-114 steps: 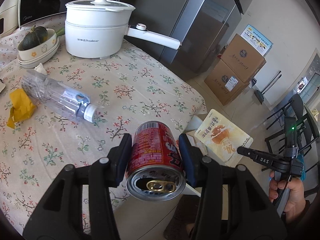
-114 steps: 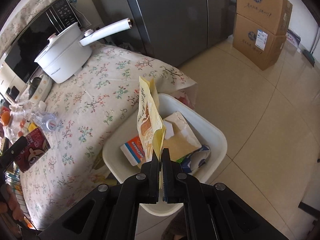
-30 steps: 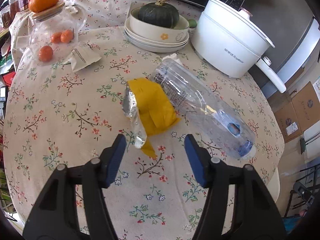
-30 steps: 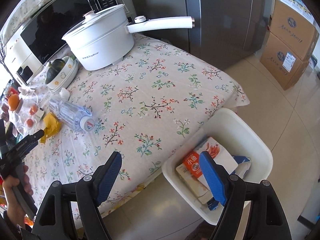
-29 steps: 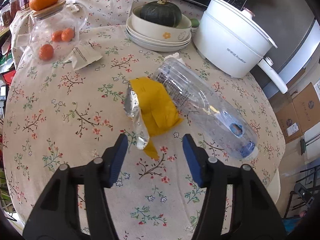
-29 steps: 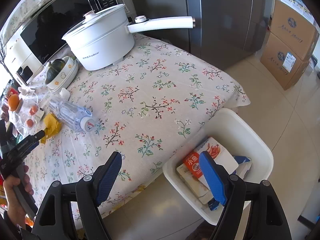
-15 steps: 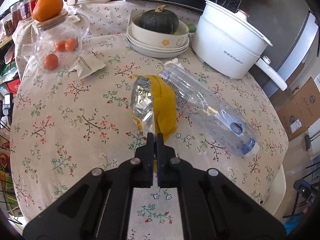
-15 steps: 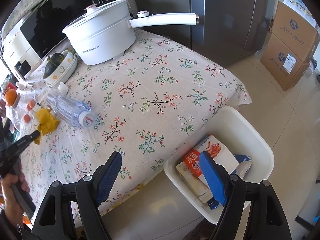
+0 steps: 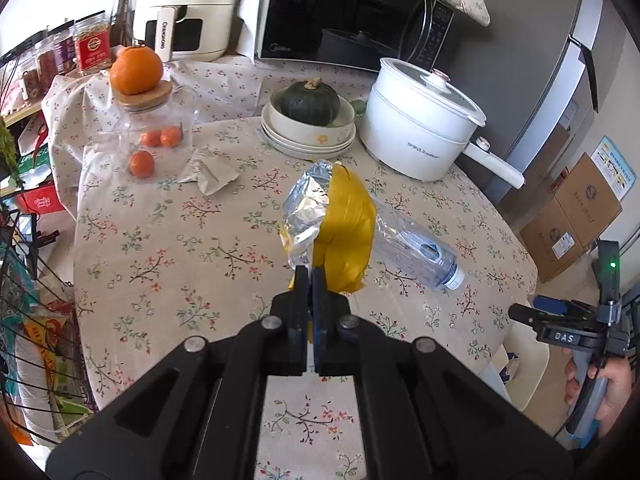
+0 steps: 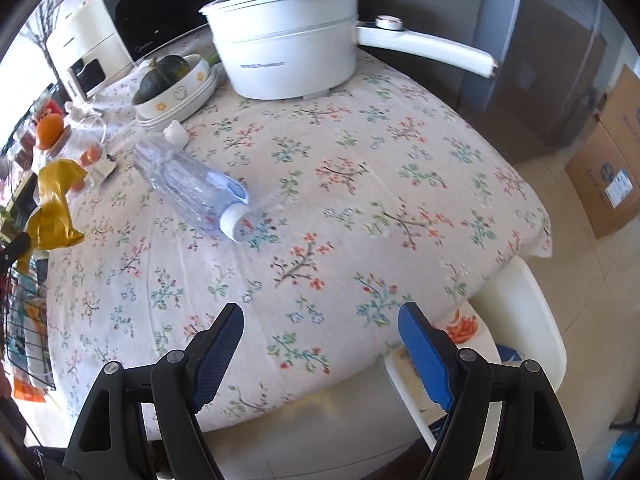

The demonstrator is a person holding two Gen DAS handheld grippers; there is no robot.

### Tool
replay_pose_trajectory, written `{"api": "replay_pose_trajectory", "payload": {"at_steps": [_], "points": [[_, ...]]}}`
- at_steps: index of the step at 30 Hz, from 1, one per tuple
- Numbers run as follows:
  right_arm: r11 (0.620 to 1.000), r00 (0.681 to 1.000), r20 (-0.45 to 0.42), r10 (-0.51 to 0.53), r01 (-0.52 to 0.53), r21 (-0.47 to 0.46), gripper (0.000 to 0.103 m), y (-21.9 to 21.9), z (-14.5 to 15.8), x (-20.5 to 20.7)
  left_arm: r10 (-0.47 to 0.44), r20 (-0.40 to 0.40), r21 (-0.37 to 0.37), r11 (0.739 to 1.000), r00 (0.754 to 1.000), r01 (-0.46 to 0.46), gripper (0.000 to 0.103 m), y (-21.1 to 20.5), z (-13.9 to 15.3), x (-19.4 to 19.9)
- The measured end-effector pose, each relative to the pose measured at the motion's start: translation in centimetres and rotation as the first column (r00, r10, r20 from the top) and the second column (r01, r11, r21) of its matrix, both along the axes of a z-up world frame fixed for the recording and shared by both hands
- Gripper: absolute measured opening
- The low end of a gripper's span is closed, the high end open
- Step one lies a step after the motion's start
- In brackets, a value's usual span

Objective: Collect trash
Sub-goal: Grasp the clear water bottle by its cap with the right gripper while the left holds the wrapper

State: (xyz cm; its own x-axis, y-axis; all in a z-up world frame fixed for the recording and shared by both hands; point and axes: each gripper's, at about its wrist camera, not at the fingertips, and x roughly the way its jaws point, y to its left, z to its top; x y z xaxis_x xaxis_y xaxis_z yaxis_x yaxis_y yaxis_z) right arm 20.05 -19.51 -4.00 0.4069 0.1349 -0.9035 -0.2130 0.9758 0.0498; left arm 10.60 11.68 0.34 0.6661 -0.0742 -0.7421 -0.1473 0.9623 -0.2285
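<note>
Now lifted clear of the floral counter point(image 9: 168, 240), a yellow foil wrapper point(image 9: 336, 228) hangs pinched by its lower edge in the clenched left hand-held gripper point(image 9: 310, 280), angled steeply down above the plastic bottle point(image 9: 416, 248). Beyond that bottle, the right hand-held gripper point(image 10: 320, 328) hovers released and empty, beside the white trash bin point(image 10: 536, 312), likely the wrapper's destination.

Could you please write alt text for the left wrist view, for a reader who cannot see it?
The left hand-held gripper is shut on a crumpled yellow and silver wrapper, held above a floral tablecloth. Behind it lie a clear plastic bottle, a white pot and a dark squash in stacked bowls.
</note>
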Motion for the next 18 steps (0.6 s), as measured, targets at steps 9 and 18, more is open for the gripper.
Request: {"api": "replay_pose_trajectory", "payload": {"at_steps": [9, 18], "points": [[0.974, 0.977, 0.038, 0.210, -0.206, -0.091, 0.084, 9.8, -1.1, 5.0, 0.082, -0.012, -0.008, 0.997, 0.997, -0.083, 0.002, 4.4, 0.1, -1.8], [0.935, 0.960, -0.041, 0.278, -0.280, -0.219, 0.084, 14.3, -6.4, 8.7, 0.131, -0.052, -0.052, 0.990, 0.990, -0.134, 0.002, 7.4, -0.6, -2.2]]}}
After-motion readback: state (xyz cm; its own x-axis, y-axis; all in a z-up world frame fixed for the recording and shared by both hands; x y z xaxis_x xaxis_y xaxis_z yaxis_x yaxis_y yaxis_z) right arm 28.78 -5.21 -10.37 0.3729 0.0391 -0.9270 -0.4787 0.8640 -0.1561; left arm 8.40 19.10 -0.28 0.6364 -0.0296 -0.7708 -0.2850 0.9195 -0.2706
